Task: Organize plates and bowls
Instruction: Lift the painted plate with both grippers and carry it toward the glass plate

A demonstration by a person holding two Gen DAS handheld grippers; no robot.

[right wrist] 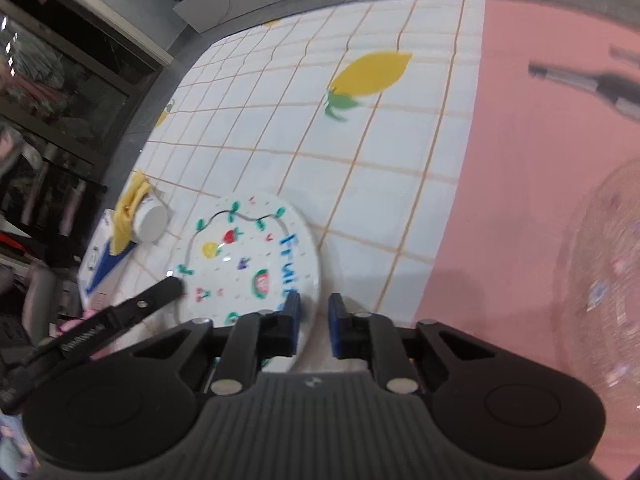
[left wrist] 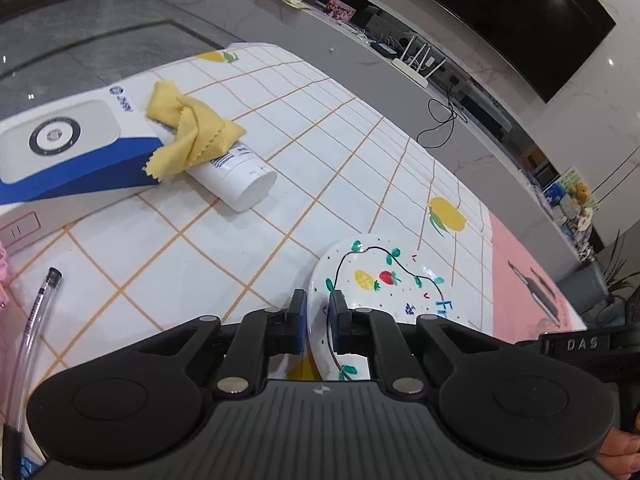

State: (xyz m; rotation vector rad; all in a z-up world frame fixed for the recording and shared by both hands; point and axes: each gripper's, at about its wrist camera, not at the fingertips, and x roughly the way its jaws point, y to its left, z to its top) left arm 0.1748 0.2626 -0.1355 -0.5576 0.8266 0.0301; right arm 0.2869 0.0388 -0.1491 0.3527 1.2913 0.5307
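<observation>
left tongs (left wrist: pixel 318 310) are clamped on the plate (left wrist: pixel 380 280), the rim pinched between the two blue pads, one pad outside the edge and one over the painted face. the plate sits on the worktop (left wrist: pixel 200 240), on the white grid cloth with lemon prints, close to where the cloth meets the pink strip (left wrist: pixel 516 264). fruit drawings and blue lettering show across the plate's face.

from the right wrist view, right tongs (right wrist: pixel 314 312) are at the near edge of the plate (right wrist: pixel 248 256); the left pad lies over the rim, the right pad sits just off it on the cloth, and the gap between them looks narrow. the view is blurred here, so whether the rim is truly nipped can't be told from it; the jaws read as clenched. the left tongs' finger (right wrist: pixel 160 294) comes in from the left and touches the plate's far-left edge.

a clear bowl (right wrist: pixel 600 272) stands on the pink strip at the right, well apart from the plate. farther back lie a white tube (left wrist: pixel 236 178), a yellow cloth (left wrist: pixel 188 132) draped over it, and a blue-and-white box (left wrist: pixel 60 152). a pen (left wrist: pixel 40 308) lies at the left edge.
</observation>
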